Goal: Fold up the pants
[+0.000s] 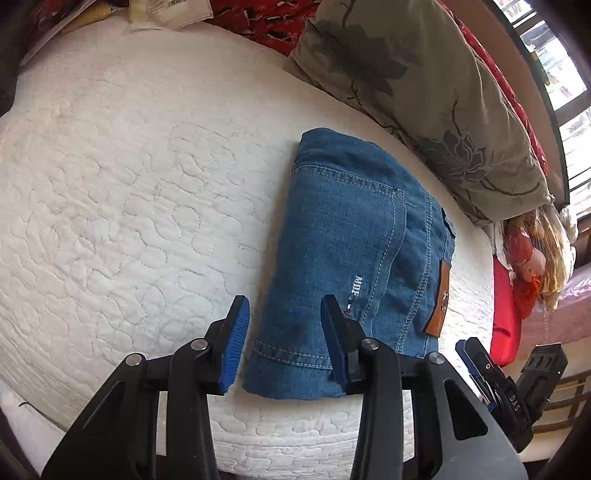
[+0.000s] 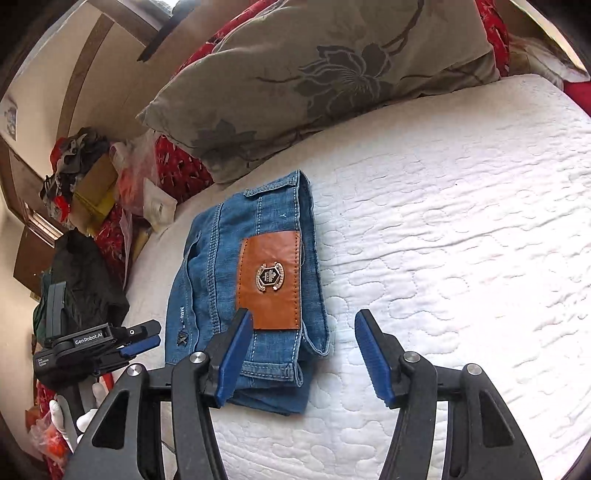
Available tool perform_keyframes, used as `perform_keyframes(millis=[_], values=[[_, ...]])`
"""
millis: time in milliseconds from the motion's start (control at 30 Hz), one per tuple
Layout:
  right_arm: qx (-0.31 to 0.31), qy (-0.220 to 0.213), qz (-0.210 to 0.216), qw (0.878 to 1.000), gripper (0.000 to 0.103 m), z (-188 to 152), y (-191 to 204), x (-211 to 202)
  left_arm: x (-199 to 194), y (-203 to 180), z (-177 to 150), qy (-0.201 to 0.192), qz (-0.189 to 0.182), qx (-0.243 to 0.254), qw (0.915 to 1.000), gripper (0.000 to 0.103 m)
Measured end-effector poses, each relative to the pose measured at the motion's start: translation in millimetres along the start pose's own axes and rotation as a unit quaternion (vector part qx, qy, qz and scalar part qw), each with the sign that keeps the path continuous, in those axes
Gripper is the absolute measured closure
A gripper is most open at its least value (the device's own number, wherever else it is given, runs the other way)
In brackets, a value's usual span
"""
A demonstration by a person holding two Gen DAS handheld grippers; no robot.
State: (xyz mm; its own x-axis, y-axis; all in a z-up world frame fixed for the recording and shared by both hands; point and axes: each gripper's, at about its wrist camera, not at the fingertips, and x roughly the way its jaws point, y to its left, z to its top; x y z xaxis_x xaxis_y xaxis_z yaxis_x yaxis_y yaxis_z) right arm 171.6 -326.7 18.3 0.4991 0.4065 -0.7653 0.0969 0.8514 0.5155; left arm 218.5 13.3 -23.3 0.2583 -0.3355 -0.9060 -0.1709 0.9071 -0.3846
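Note:
Blue denim pants (image 1: 343, 258) lie folded into a compact bundle on the white quilted mattress (image 1: 129, 184), near its front edge. A brown leather patch (image 2: 269, 280) faces up on them in the right wrist view, where the pants (image 2: 218, 273) lie left of centre. My left gripper (image 1: 284, 343) is open and empty, hovering over the bundle's near left corner. My right gripper (image 2: 306, 358) is open and empty, just above the bundle's near right edge. The right gripper also shows in the left wrist view (image 1: 480, 365), and the left gripper in the right wrist view (image 2: 136, 341).
A beige flowered pillow (image 1: 417, 92) lies along the far side of the mattress (image 2: 461, 221), over red patterned bedding (image 1: 266, 18). Clutter of bags and boxes (image 2: 92, 177) sits beyond the bed's end. A window (image 1: 569, 81) is at the right.

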Motion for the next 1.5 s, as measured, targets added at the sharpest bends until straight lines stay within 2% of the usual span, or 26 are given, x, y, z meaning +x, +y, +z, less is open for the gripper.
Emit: perform_keyframes(millis=[67, 100, 200, 267, 400, 433, 567, 667, 733, 867, 967, 1000, 1067, 1133, 1200, 1233, 1300, 1400, 1500], values=[[-0.028, 0.002, -0.016, 0.999, 0.032, -5.0, 12.9, -9.1, -5.0, -10.5, -12.2, -0.011, 0.022, 0.017, 0.9995, 0.065], [-0.046, 0.001, -0.031, 0.998, 0.022, -10.2, 20.5, -13.9, -10.9, -18.9, -19.1, -0.018, 0.038, 0.028, 0.9987, 0.065], [-0.098, -0.008, -0.119, 0.988, 0.001, -28.2, 44.6, -25.2, -23.0, -34.3, -41.9, -0.044, 0.063, 0.045, 0.9960, 0.065], [-0.117, -0.008, -0.156, 0.981, 0.001, -41.5, 53.1, -31.2, -30.5, -39.5, -58.4, -0.065, 0.066, 0.047, 0.9946, 0.065], [-0.124, -0.019, -0.172, 0.977, 0.001, -65.5, 61.6, -49.0, -40.1, -43.9, -86.1, -0.070, 0.024, 0.057, 0.9956, 0.065], [-0.130, -0.025, -0.179, 0.975, 0.001, -70.7, 63.9, -53.8, -41.5, -44.6, -90.7, -0.071, 0.027, 0.056, 0.9955, 0.065], [-0.145, -0.044, -0.188, 0.971, 0.000, -87.9, 71.4, -70.6, -49.0, -55.7, -108.9, -0.092, 0.101, 0.090, 0.9866, 0.065], [-0.153, -0.051, -0.197, 0.967, 0.000, -98.1, 74.0, -78.7, -56.2, -62.0, -120.9, -0.110, 0.135, 0.106, 0.9790, 0.065], [-0.155, -0.063, -0.200, 0.965, 0.000, -104.4, 75.7, -84.7, -60.9, -64.0, -125.5, -0.122, 0.145, 0.106, 0.9762, 0.065], [-0.160, -0.072, -0.208, 0.962, 0.000, -115.1, 79.4, -92.9, -67.7, -63.4, -131.0, -0.127, 0.148, 0.100, 0.9757, 0.062], [-0.169, -0.082, -0.216, 0.958, 0.000, -122.6, 83.1, -99.7, -73.3, -63.0, -135.3, -0.136, 0.149, 0.100, 0.9744, 0.051], [-0.173, -0.090, -0.218, 0.956, 0.000, -124.7, 84.7, -103.3, -76.0, -63.6, -137.1, -0.140, 0.149, 0.101, 0.9738, 0.051], [-0.188, -0.126, -0.238, 0.945, 0.000, -129.6, 90.8, -114.7, -82.3, -64.8, -139.8, -0.146, 0.148, 0.101, 0.9728, 0.051], [-0.202, -0.161, -0.274, 0.926, 0.000, -131.6, 97.6, -123.7, -88.6, -68.3, -142.4, -0.154, 0.146, 0.103, 0.9717, 0.046], [-0.201, -0.164, -0.306, 0.916, 0.000, -128.2, 98.1, -126.0, -94.8, -71.6, -142.2, -0.161, 0.151, 0.106, 0.9696, 0.042], [-0.194, -0.153, -0.316, 0.916, 0.000, -125.1, 96.3, -124.8, -98.1, -73.5, -142.3, -0.165, 0.152, 0.107, 0.9686, 0.042], [-0.187, -0.141, -0.307, 0.923, 0.000, -121.6, 92.3, -125.0, -103.9, -77.7, -142.6, -0.174, 0.145, 0.113, 0.9674, 0.042], [-0.174, -0.162, -0.301, 0.924, 0.000, -121.8, 92.7, -135.1, -112.4, -83.1, -144.4, -0.184, 0.136, 0.119, 0.9661, 0.042], [-0.173, -0.175, -0.283, 0.927, 0.000, -121.8, 96.6, -142.8, -118.3, -89.0, -145.9, -0.195, 0.145, 0.127, 0.9617, 0.042]])
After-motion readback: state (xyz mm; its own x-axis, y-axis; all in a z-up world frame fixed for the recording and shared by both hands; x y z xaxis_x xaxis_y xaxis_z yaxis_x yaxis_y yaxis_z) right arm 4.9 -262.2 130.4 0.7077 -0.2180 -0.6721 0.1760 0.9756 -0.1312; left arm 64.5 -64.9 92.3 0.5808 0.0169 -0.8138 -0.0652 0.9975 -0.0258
